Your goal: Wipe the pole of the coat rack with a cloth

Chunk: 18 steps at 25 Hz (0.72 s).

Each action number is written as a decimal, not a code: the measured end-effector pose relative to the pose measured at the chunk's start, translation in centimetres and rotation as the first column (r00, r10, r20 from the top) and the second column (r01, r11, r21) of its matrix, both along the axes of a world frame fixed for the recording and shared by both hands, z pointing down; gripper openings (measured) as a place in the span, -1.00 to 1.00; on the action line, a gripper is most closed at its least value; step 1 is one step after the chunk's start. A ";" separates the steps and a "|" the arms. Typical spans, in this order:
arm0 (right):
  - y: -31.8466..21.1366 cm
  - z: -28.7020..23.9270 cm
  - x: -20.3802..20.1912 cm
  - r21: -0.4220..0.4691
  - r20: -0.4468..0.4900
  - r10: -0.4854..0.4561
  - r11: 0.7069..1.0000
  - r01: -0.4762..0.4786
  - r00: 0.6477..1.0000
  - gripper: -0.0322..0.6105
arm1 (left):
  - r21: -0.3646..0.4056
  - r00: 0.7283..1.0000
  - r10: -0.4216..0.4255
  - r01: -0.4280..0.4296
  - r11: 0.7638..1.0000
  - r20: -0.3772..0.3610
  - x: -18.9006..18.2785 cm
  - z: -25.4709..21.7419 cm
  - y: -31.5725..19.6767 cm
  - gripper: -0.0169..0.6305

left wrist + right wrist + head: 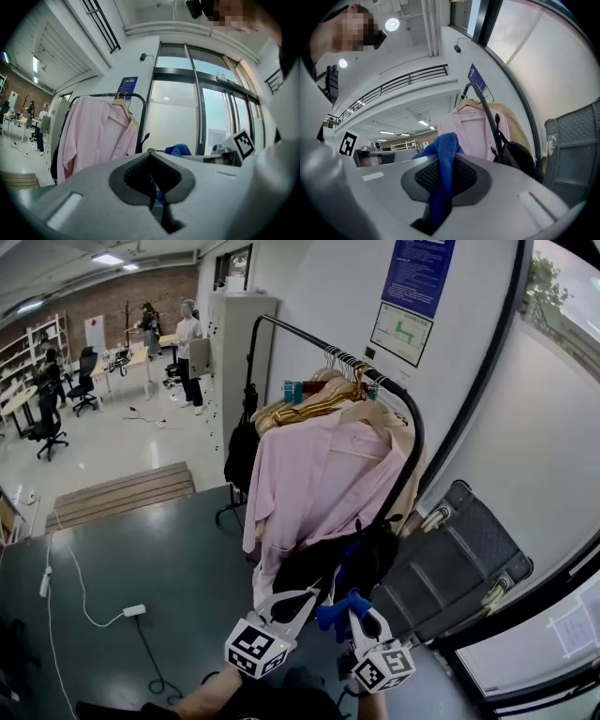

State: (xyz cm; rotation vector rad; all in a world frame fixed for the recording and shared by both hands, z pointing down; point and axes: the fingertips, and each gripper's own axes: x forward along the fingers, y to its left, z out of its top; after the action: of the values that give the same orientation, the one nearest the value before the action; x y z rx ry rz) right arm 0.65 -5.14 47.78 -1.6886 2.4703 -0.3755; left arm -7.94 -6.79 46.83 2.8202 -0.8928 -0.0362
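Right claw point(358, 613) pinches cloth point(443, 154); pink shirt point(319, 484) crowds pole point(413, 454).

The coat rack point(415, 442) stands in front of the wall, with a shirt point(319, 484) hanging on its rail. Below the shirt, the left tool point(312, 597) sits just beside the right tool point(355, 616), which pinches the cloth point(330, 613). A case point(459, 568) lies to the right of the rack. A platform point(122, 493) lies on the floor point(141, 559) to its left, and a cabinet point(234, 352) stands behind.
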 end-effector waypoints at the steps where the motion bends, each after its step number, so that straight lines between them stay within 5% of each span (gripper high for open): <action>1: -0.3 0.0 0.1 0.000 -0.017 0.007 1.000 -0.007 1.000 -0.78 | 0.003 1.000 0.000 0.000 1.000 0.001 0.0 0.0 -0.4 -0.93; 9: -5.6 -3.4 4.4 0.051 -0.077 0.031 0.998 -0.027 0.997 -0.78 | 0.010 0.994 -0.012 0.014 1.000 -0.112 3.4 -3.2 -5.7 -0.93; 13: -9.1 -10.0 8.2 0.196 -0.152 0.039 0.981 -0.009 0.988 -0.78 | 0.127 0.998 -0.009 0.017 0.992 -0.065 7.0 -6.5 -7.9 -0.93; 18: -14.1 -19.6 12.8 0.409 -0.255 0.130 0.912 -0.014 0.958 -0.78 | 0.238 0.993 -0.053 0.078 0.968 -0.110 10.0 -10.4 -10.3 -0.93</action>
State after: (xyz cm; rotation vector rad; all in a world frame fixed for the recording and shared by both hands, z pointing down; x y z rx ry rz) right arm 13.49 -19.25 28.16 -1.7360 2.4270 0.3879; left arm 2.04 -17.05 36.40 2.9753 -1.0206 -0.3178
